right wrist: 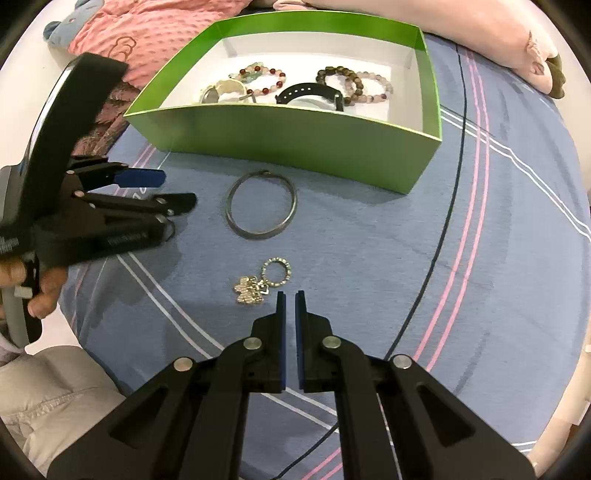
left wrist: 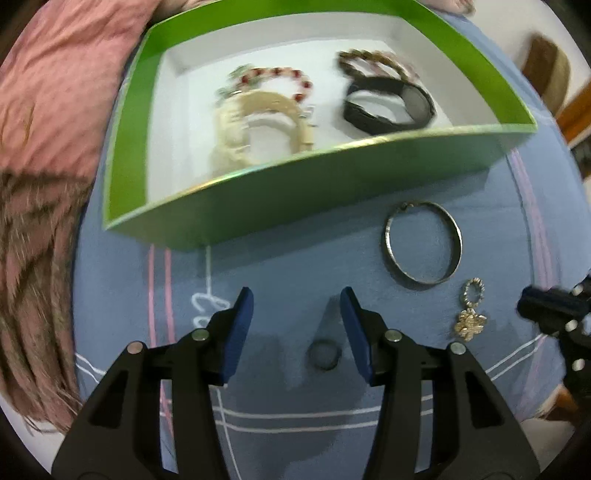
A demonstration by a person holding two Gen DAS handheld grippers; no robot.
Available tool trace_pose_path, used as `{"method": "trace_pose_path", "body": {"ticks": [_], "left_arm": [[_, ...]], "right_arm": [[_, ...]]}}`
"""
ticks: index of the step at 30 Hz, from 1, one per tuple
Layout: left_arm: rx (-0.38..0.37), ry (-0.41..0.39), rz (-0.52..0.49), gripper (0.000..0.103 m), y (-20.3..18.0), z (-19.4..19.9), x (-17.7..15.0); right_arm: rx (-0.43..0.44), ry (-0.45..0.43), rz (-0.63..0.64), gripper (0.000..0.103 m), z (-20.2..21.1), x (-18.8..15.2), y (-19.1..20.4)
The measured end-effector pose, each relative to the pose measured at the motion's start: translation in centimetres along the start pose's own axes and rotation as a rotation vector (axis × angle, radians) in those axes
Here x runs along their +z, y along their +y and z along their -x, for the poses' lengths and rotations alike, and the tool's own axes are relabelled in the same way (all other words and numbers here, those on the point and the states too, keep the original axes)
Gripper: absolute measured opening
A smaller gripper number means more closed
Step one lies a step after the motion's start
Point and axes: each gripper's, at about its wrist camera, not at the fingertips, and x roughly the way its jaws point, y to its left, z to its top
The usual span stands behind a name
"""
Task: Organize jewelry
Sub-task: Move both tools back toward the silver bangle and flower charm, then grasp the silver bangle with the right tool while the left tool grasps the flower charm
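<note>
A green box [left wrist: 280,195] [right wrist: 295,136] with a white inside holds bead bracelets [left wrist: 284,79] [right wrist: 354,85], a cream bangle [left wrist: 258,118] and a black watch [left wrist: 388,107] [right wrist: 310,92]. A metal bangle [left wrist: 423,245] [right wrist: 261,204] lies on the blue cloth in front of the box. A gold charm with a ring [left wrist: 471,314] [right wrist: 260,282] lies nearer. A small dark ring [left wrist: 324,355] lies between my left fingers. My left gripper [left wrist: 297,325] [right wrist: 162,192] is open and empty above it. My right gripper [right wrist: 290,295] is nearly shut and empty, just right of the charm.
The blue striped cloth [right wrist: 406,258] covers the bed. Pink blankets [left wrist: 48,110] [right wrist: 147,33] lie left of and behind the box. A pale pillow [right wrist: 480,33] lies at the back right. My right gripper's edge [left wrist: 554,310] shows at the right of the left wrist view.
</note>
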Motion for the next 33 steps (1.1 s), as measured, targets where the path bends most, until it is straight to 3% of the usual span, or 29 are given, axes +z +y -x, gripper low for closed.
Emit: {"method": "trace_pose_path", "body": {"ticks": [9, 17, 25, 29, 33], "left_arm": [[-0.087, -0.053, -0.054, 0.05, -2.9, 1.7, 0.5], [-0.11, -0.048, -0.077, 0.054, -3.9, 1.9, -0.6], [-0.134, -0.033, -0.051, 0.055, -2.2, 2.0, -2.7], [-0.162, -0.027, -0.08, 0.055, -3.3, 1.9, -3.0], [-0.187, -0.022, -0.125, 0.061, -4.7, 2.0, -3.3]], "right_arm": [[0.04, -0.003, -0.015, 0.012, -0.2, 0.2, 0.5], [0.052, -0.06, -0.115, 0.012, -1.0, 4.9, -0.8], [-0.097, 0.025, -0.045, 0.012, -4.9, 6.6, 1.7], [-0.111, 0.033, -0.032, 0.012, -5.2, 6.3, 2.0], [-0.102, 0.027, -0.071, 0.003, -5.0, 5.9, 1.0]]}}
